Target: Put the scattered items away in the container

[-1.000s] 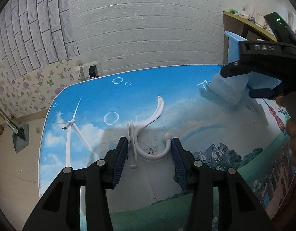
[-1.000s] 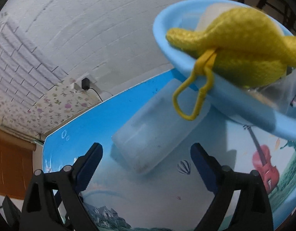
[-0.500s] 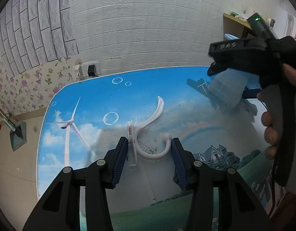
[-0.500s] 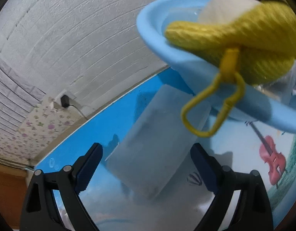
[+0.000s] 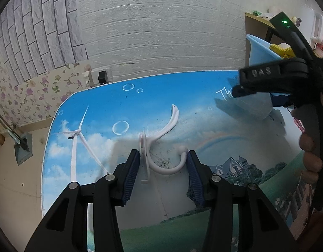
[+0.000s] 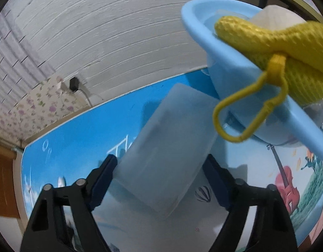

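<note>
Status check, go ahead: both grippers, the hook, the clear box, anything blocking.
Left gripper open, straddling white hook flat on table. Right gripper open around frosted box, grip unconfirmed. Blue tub already holds yellow knit toy. No obstruction seen.

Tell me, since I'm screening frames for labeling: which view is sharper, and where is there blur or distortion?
Left wrist view: sharp; the white hook and left gripper are crisp, though fisheye bends the wall lines and table edge. Right wrist view: softer, motion-smeared; the translucent box and right gripper lack crisp edges, and the blue basin looms, stretched.
</note>
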A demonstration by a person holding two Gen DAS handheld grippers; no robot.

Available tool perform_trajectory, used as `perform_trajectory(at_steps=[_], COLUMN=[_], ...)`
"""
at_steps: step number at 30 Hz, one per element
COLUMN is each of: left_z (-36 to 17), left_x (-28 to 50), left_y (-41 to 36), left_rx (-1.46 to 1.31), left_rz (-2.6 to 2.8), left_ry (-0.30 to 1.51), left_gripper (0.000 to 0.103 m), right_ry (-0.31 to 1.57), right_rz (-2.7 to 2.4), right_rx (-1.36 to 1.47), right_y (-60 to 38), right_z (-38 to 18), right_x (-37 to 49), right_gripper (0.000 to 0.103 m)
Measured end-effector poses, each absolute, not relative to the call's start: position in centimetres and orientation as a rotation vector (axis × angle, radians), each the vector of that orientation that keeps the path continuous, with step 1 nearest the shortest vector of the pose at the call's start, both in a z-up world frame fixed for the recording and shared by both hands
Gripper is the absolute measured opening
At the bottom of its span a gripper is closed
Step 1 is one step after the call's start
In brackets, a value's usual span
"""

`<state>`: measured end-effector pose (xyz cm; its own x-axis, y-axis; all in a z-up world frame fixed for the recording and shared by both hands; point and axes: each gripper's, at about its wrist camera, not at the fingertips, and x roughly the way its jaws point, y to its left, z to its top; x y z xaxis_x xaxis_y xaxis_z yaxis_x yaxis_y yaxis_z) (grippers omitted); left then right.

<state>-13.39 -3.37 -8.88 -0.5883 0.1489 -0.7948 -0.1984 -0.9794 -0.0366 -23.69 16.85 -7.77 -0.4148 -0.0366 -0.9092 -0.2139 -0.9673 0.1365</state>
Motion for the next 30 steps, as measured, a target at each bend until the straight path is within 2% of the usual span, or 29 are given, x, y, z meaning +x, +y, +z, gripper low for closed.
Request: perform_trajectory(at_steps=[6,21,30], left_z=[-8.8,-8.7,-8.3], left_x=[-12.6,-10.4,-8.7], left_y=[-3.0,-1.0,1.7], left_rx=[-1.319,-1.345,-1.333], left_rz=[2.652,2.675,2.646], left_ry=[0.073,0.081,0.128], left_gripper=[0.046,0.045,0.046], right_ry=[0.292,0.093,0.046], right_rz=[2.632,2.854,2.925], right_rx=[-1.68,-1.78,-1.814], right_y=[17.5,19.2,21.2], right_z=[-7.6,-7.1,-7.1], right_x=[-22.2,-15.7,-14.0], right_gripper=[0.068,0.067,0.066])
